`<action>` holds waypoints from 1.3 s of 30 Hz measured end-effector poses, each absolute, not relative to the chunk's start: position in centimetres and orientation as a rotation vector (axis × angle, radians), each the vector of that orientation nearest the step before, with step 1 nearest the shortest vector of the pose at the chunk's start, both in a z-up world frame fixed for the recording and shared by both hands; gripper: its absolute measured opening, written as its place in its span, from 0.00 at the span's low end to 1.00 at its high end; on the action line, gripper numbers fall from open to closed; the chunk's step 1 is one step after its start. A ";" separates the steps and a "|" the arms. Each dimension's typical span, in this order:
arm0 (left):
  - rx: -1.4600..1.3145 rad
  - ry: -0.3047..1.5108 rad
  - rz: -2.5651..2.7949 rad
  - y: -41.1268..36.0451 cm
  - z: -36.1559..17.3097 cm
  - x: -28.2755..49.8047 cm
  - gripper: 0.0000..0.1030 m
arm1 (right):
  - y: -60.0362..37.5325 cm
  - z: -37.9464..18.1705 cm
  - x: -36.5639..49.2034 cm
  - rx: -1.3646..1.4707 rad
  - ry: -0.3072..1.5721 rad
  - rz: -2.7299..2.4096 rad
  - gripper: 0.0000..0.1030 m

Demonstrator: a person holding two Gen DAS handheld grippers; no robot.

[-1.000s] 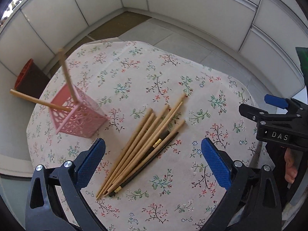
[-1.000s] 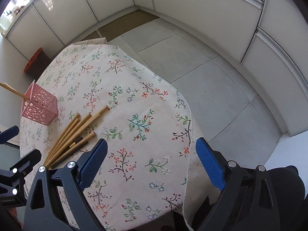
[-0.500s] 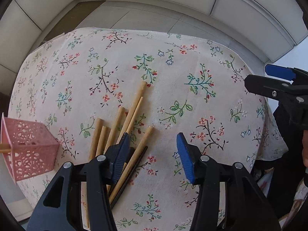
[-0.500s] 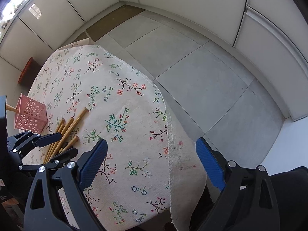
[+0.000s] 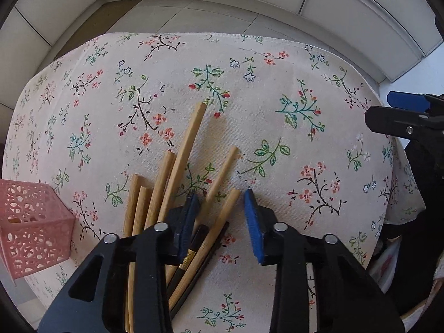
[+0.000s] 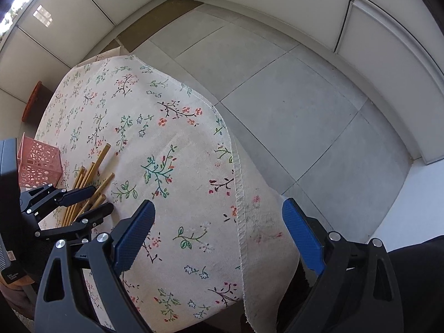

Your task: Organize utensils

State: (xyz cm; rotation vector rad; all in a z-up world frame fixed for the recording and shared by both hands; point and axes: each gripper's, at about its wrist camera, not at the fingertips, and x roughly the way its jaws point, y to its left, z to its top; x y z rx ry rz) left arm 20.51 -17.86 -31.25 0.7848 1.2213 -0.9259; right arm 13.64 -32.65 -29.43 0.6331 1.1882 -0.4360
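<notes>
While the left gripper [image 5: 220, 211] points down over the chopsticks [image 5: 177, 177] in the left wrist view, we see its jaws have just been closing, with two or three sticks between them; the pads do not yet visibly press on any, so we judge nothing is gripped. The bundle fans out on the floral cloth of the bench [image 5: 319, 83], toward its near left side, and the pink holder [image 5: 30, 227] stands just left of it at the left edge. Its top is cut off here, so we cannot tell what it already holds.

In the right wrist view, our right gripper [image 6: 219, 236] hangs with jaws wide apart and empty above the bench's right edge, well away from the sticks. From here the holder's visible part shows no sticks. We judge the sorting mostly undone: about seven sticks lie loose, each needing to go into the holder.
</notes>
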 end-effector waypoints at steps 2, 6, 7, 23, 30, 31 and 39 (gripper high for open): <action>0.730 1.254 -0.890 -17.7 -31.3 20.6 0.24 | -32.6 -29.5 13.7 0.635 1.191 -0.432 0.88; 0.532 1.336 -0.822 -16.5 -31.0 21.8 0.36 | -32.5 -29.5 13.8 0.631 1.187 -0.421 0.88; 0.527 1.335 -0.841 -16.2 -30.7 21.7 0.53 | -32.5 -29.5 13.8 0.633 1.187 -0.417 0.88; 0.713 1.256 -0.909 -16.0 -30.0 18.8 0.25 | -32.6 -30.5 14.2 0.651 1.211 -0.412 0.88; 0.706 1.269 -0.886 -17.5 -31.4 20.0 0.16 | -32.7 -30.9 14.5 0.652 1.218 -0.415 0.88; 0.701 1.268 -0.884 -17.5 -31.6 20.6 0.13 | -32.7 -30.9 14.6 0.655 1.221 -0.416 0.88; 0.578 1.152 -0.795 -14.0 -27.2 21.4 0.06 | -30.0 -31.5 17.9 0.724 1.313 -0.330 0.88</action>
